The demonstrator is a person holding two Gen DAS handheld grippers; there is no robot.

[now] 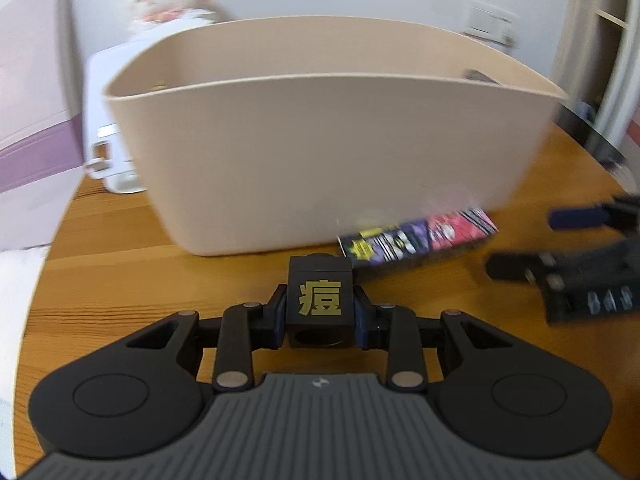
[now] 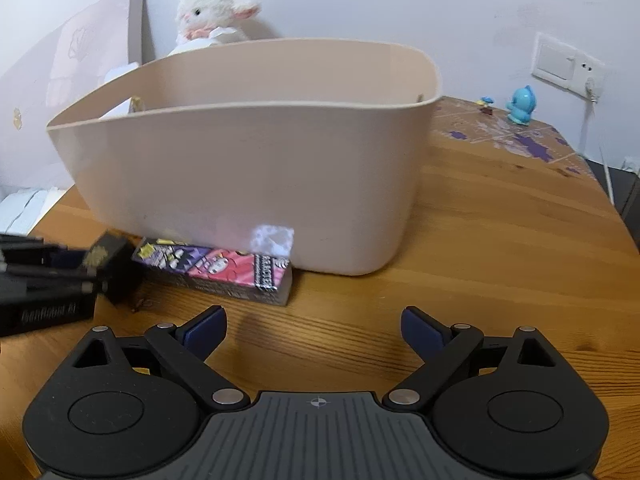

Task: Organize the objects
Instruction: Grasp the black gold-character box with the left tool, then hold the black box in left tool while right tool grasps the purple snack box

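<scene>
My left gripper (image 1: 320, 316) is shut on a small black box (image 1: 319, 304) with a gold character, held just above the wooden table in front of the beige bin (image 1: 312, 152). In the right wrist view the same black box (image 2: 108, 262) and left gripper (image 2: 52, 272) show at the far left. A colourful long box (image 1: 420, 238) lies on the table against the bin's front; it also shows in the right wrist view (image 2: 212, 270). My right gripper (image 2: 314, 330) is open and empty, low over the table short of the long box and the bin (image 2: 248, 184).
A white plush lamb (image 2: 216, 12) and a white case (image 1: 108, 152) stand behind the bin. A blue figurine (image 2: 520, 106) and a tiny toy (image 2: 486, 104) sit at the back right of the wooden table (image 2: 500, 240). A wall socket (image 2: 568, 62) is on the right.
</scene>
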